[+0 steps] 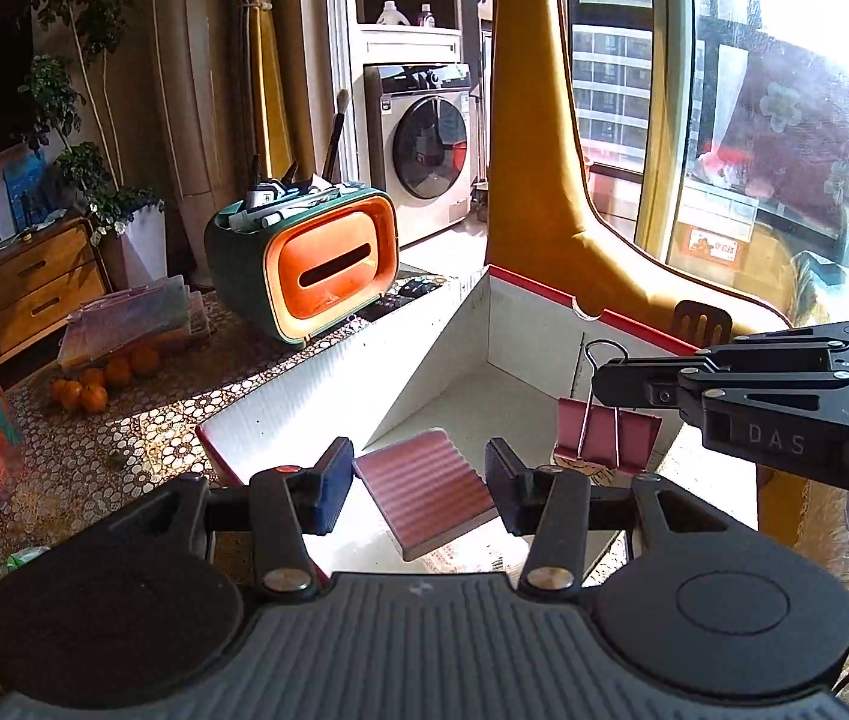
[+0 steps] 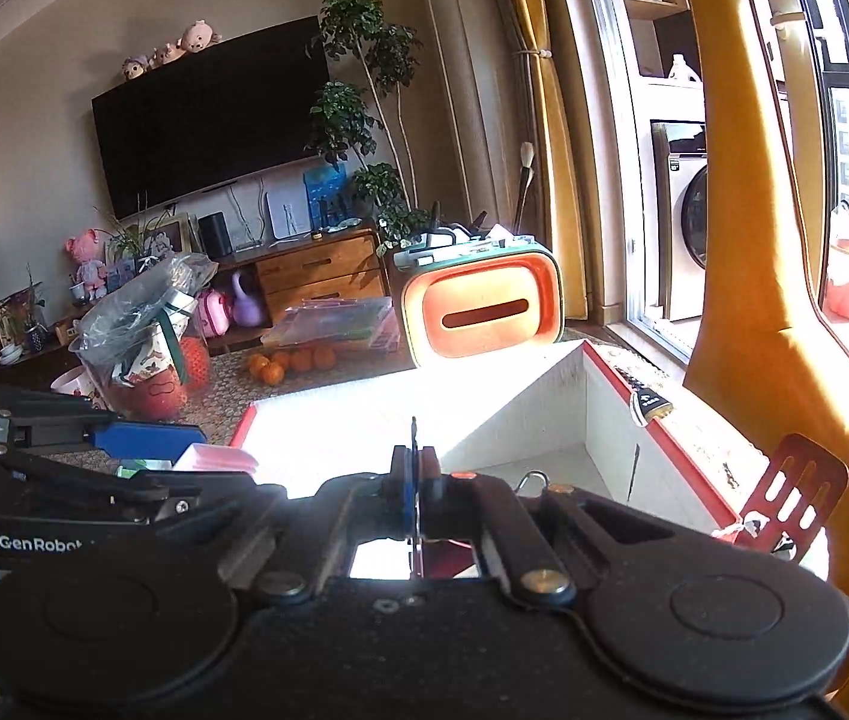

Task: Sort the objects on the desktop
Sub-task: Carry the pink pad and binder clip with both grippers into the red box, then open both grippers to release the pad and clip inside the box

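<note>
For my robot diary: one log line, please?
left gripper: open, pink pad between fingers | right gripper: holds pink binder clip over white box

A ribbed matt pink pad (image 1: pixel 427 495), a wire-handled metal binder clip (image 1: pixel 607 441), a white cardboard box (image 1: pixel 520 324).

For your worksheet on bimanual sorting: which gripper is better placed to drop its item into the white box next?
Right. The right gripper already pinches the pink binder clip's wire handle above the red-rimmed white box. The left gripper is open around the pink ribbed pad.
</note>
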A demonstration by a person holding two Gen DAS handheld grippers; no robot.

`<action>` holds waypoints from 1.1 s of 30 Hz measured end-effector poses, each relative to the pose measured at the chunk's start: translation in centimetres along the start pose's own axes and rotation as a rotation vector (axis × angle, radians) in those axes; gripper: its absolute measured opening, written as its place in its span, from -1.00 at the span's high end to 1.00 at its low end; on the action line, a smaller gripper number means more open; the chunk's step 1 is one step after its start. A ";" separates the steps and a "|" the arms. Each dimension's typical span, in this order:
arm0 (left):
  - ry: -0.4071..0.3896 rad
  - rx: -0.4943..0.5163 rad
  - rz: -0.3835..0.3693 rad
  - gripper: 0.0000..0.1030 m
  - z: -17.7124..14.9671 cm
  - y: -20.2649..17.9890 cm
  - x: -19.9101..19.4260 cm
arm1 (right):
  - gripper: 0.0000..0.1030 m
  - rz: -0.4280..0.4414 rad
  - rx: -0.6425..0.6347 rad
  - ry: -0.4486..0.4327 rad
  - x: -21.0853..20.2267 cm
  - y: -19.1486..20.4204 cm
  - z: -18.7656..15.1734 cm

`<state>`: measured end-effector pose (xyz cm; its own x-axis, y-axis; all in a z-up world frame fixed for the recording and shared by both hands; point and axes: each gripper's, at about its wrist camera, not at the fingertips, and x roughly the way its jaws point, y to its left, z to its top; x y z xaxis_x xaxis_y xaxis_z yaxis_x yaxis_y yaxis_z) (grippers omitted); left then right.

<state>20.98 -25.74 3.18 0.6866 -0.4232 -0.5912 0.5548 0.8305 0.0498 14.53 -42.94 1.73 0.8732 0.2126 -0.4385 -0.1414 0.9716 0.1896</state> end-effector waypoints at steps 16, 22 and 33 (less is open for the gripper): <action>0.179 -0.004 -0.013 0.09 2.4 0.5 9.7 | 0.97 0.021 -0.017 0.193 4.8 -1.9 -0.8; 0.232 -0.020 -0.025 0.09 2.7 0.7 11.7 | 0.97 0.043 -0.045 0.278 6.0 -1.9 -0.6; 0.380 -0.022 -0.030 0.08 2.2 0.5 14.6 | 0.74 0.050 -0.101 0.347 6.9 -1.4 -1.4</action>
<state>32.30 -32.29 -3.62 0.4443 -0.2863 -0.8489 0.5593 0.8289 0.0132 20.13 -42.72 -2.78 0.6559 0.2661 -0.7064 -0.2408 0.9607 0.1383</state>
